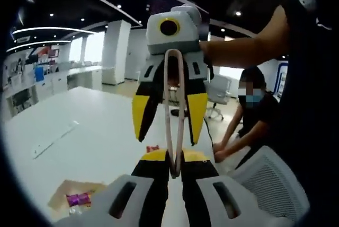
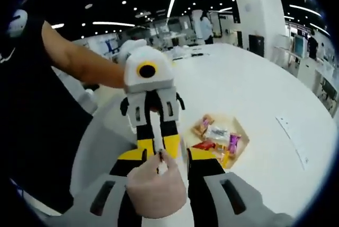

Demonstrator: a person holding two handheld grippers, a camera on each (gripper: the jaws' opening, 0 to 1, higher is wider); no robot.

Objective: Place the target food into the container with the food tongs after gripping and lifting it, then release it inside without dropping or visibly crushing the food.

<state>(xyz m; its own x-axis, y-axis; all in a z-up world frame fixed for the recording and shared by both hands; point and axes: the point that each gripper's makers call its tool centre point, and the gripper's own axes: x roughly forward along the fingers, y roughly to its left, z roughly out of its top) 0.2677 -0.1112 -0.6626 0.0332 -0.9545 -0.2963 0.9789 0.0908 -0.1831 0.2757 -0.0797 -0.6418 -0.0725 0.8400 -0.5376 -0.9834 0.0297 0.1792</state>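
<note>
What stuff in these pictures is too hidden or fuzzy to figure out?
- Left gripper view: the snack tray is cut off by the left gripper's body; the wrappers are too small to read.
- Left gripper view: the tongs cover the right gripper's jaws, so its grip is unclear.
- Right gripper view: the tongs' pink end blocks the right gripper's own jaws.
- Right gripper view: no container can be made out.

Right gripper (image 2: 159,155) fingers clamp pink tongs (image 2: 157,187) facing the left gripper (image 2: 156,145).
</note>
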